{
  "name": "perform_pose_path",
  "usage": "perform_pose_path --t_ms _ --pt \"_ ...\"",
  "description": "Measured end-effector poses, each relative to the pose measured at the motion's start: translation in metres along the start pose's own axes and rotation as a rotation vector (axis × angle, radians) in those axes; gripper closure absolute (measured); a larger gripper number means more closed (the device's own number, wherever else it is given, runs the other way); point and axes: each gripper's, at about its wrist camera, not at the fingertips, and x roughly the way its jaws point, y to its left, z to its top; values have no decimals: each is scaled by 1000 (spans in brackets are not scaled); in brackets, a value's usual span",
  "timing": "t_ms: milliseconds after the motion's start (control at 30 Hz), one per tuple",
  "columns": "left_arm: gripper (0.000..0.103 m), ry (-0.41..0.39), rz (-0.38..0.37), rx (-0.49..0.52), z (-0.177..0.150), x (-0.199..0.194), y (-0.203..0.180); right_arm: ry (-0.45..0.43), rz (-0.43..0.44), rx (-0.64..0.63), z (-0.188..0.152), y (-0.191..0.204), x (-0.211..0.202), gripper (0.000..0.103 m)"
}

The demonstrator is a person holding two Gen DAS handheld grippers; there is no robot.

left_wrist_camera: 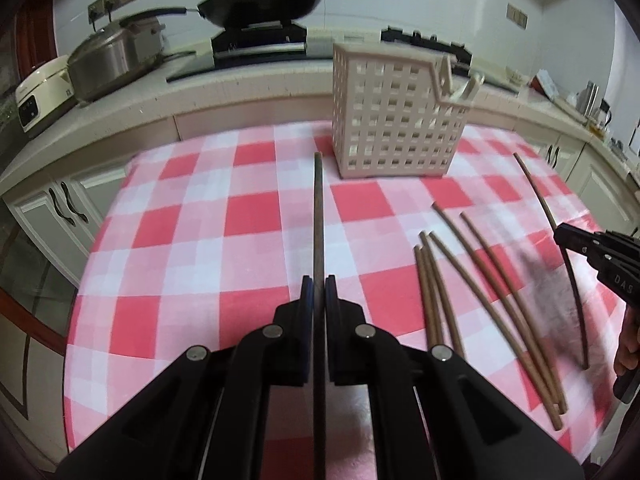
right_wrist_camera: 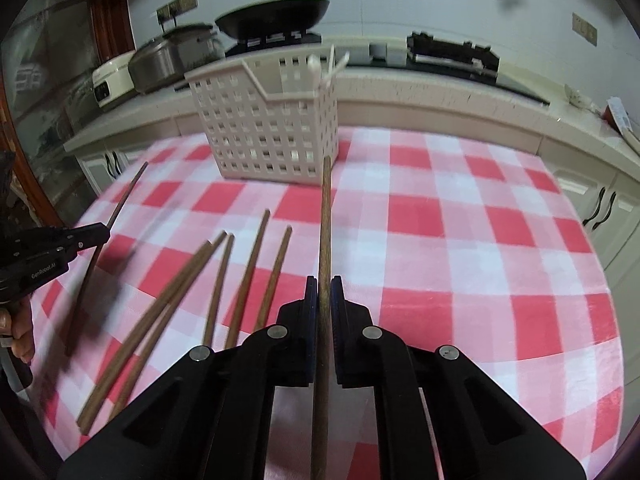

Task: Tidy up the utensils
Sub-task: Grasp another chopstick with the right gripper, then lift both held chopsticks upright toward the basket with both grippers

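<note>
Over the checkered counter (left_wrist_camera: pixel 192 220), the left tool (left_wrist_camera: pixel 319 292) pinches one chopstick (left_wrist_camera: pixel 318 216) pointing toward the white basket (left_wrist_camera: pixel 400 120). Right of it, five loose chopsticks (left_wrist_camera: pixel 492 300) lie fanned on the cloth. Farthest right, the right tool (right_wrist_camera: pixel 325 292) grips another chopstick (right_wrist_camera: pixel 326 216).

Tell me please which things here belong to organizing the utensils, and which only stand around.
Belong to the job:
- left tool, shut on one chopstick
- right tool, shut on another chopstick
- loose chopsticks on the checkered cloth
- white utensil basket

Just standing around:
- black pan
- steel pot
- rice cooker
</note>
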Motion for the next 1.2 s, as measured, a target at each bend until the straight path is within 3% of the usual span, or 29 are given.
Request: perform_pose_path --t_ms 300,867,1200 --pt "97 -98 -35 -20 2 -46 -1 -71 4 6 2 -3 -42 95" --pt "97 -173 -52 2 -5 -98 -15 -146 8 4 -9 0 -96 95" --pt "97 -256 -59 26 44 -120 -16 -212 42 -2 45 4 -111 95"
